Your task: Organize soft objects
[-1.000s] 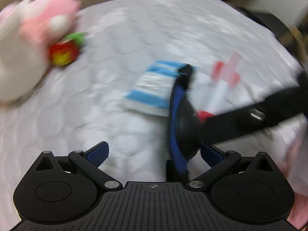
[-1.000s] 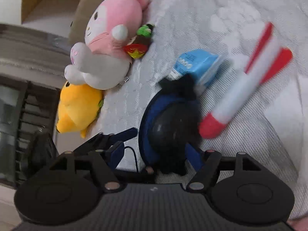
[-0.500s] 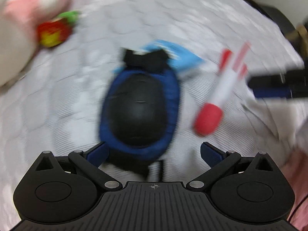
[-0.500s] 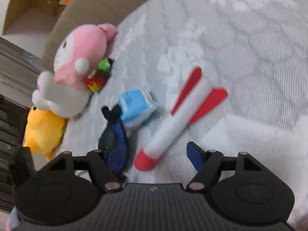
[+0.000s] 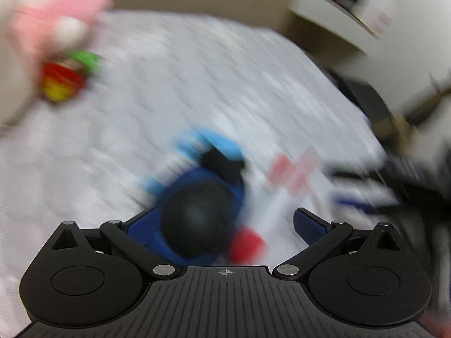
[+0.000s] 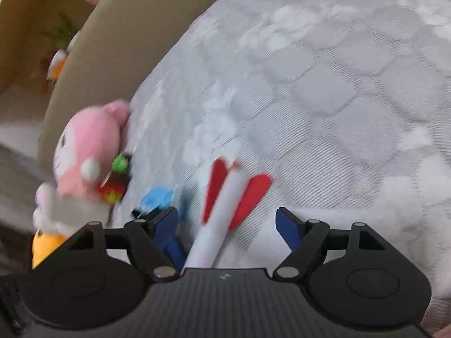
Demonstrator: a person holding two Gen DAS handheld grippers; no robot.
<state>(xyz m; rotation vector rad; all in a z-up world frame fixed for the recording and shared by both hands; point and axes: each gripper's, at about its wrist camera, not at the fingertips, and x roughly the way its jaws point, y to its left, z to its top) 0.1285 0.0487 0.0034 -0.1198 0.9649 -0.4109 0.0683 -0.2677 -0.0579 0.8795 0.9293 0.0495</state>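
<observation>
On the white quilted bed (image 6: 310, 98) lies a white rocket plush (image 6: 225, 205) with red fins, its body running between the wide-apart fingers of my open right gripper (image 6: 227, 225). In the blurred left wrist view, a blue and black pad (image 5: 197, 211) sits between the fingers of my open left gripper (image 5: 222, 225), close to the left finger. The rocket plush (image 5: 276, 205) lies just right of the pad, red nose toward me. A light blue packet (image 5: 203, 146) rests behind the pad. My right gripper (image 5: 360, 194) shows as a blur at the right.
A pink and white plush (image 6: 84, 152) leans at the bed's left edge with a small red, yellow and green toy (image 6: 115, 180) beside it and a yellow plush (image 6: 42, 245) below. A cardboard wall (image 6: 112, 42) borders the bed. White fluffy fabric (image 6: 394, 211) lies at right.
My right gripper has left the blue and black pad and moved right over the rocket plush. My left gripper has come closer to the pad, which now sits between its fingers.
</observation>
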